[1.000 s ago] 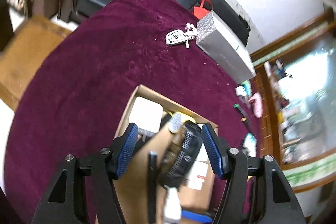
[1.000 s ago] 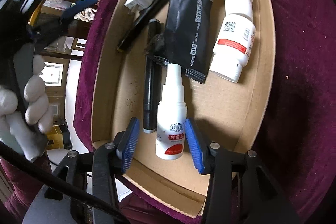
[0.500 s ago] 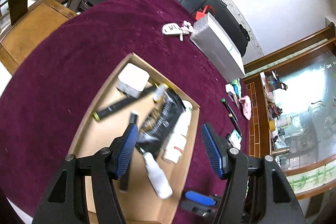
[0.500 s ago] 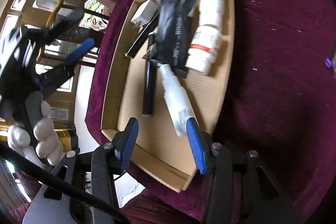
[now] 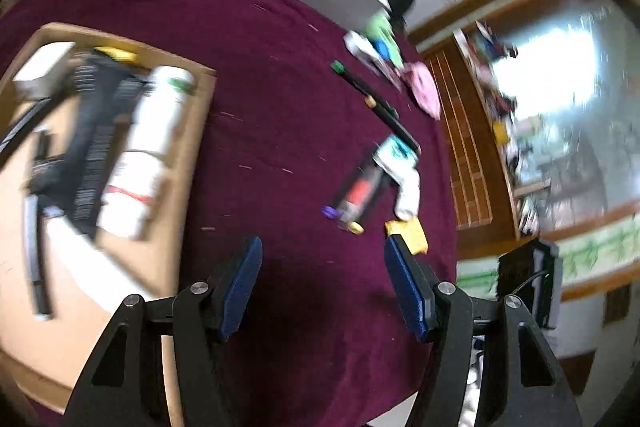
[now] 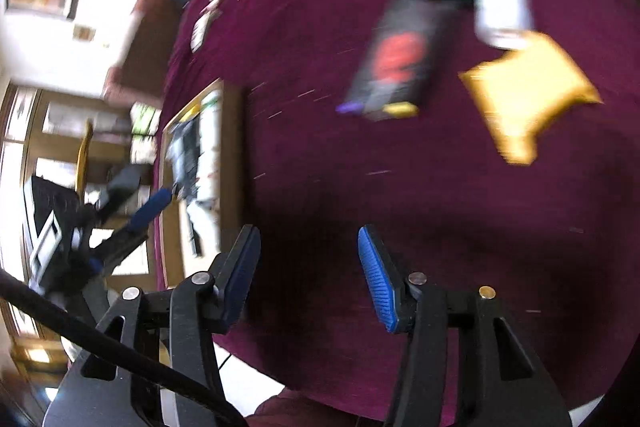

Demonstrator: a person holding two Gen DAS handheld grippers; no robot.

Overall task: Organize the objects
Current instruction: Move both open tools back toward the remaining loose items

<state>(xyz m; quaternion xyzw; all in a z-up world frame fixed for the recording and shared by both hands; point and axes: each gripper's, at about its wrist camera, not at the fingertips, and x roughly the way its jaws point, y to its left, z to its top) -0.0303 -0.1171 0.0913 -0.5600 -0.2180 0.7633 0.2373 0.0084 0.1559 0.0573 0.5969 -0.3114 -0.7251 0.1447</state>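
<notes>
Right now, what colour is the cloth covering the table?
Dark maroon cloth, clearest in the left wrist view.

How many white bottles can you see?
3: large bottle and spray bottle in the cardboard tray, third bottle on the cloth by the yellow packet; blur may hide others.

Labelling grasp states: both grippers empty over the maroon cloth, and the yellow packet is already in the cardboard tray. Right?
Not quite. The yellow packet lies on the maroon cloth, outside the cardboard tray, as the right wrist view shows. The left gripper and right gripper are empty, the right's jaws opening.
</notes>
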